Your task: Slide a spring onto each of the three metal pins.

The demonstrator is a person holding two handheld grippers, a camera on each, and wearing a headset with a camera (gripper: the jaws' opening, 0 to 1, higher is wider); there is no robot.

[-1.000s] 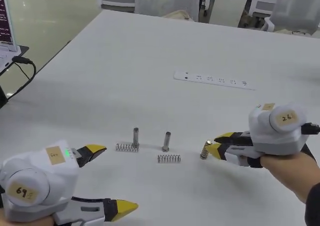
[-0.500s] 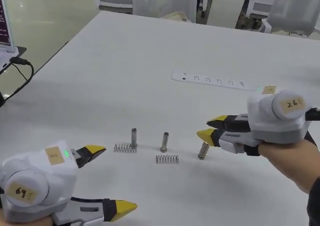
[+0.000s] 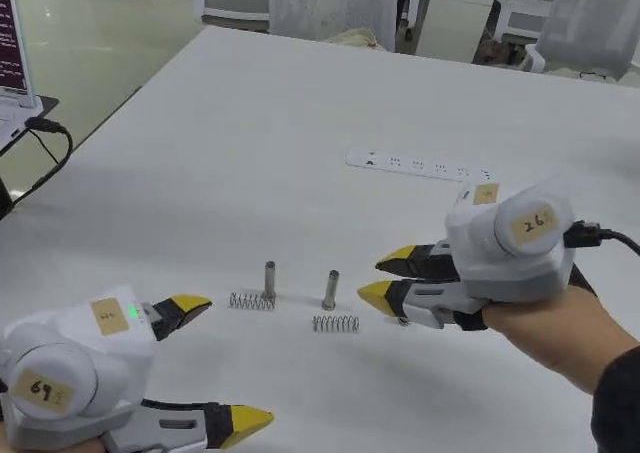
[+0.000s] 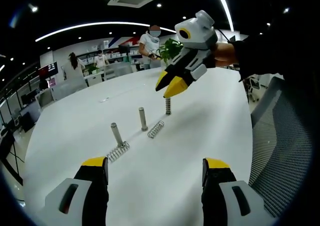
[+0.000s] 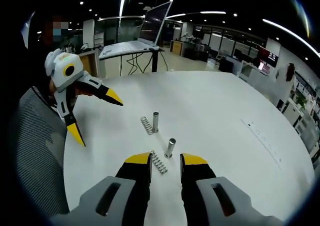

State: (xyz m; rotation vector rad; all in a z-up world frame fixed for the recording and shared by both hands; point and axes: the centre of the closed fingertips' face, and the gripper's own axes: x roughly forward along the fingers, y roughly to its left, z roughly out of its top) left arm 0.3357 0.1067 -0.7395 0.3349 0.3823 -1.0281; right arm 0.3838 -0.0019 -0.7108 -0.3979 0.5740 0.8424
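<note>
Two bare metal pins [image 3: 270, 276] [image 3: 331, 286] stand upright on the white table [image 3: 300, 123]. A loose spring [image 3: 252, 300] lies against the left pin's foot, and another spring [image 3: 336, 323] lies in front of the middle pin. The third pin [image 4: 168, 105], seen in the left gripper view, wears a spring. My right gripper [image 3: 385, 277] hovers open and empty just right of the middle pin; the loose spring [image 5: 158, 162] lies ahead of its jaws. My left gripper [image 3: 218, 361] is wide open and empty near the front edge, well short of the pins [image 4: 116, 134] [image 4: 143, 118].
A white power strip [image 3: 420, 165] lies farther back on the table. A black cable [image 3: 45, 123] hangs off the left side by a laptop stand. Office chairs [image 3: 580, 23] line the far edge.
My right gripper let go of the spring on the right-hand pin, rose, and moved left toward the middle pin, now hiding that pin in the head view. The left gripper stayed put.
</note>
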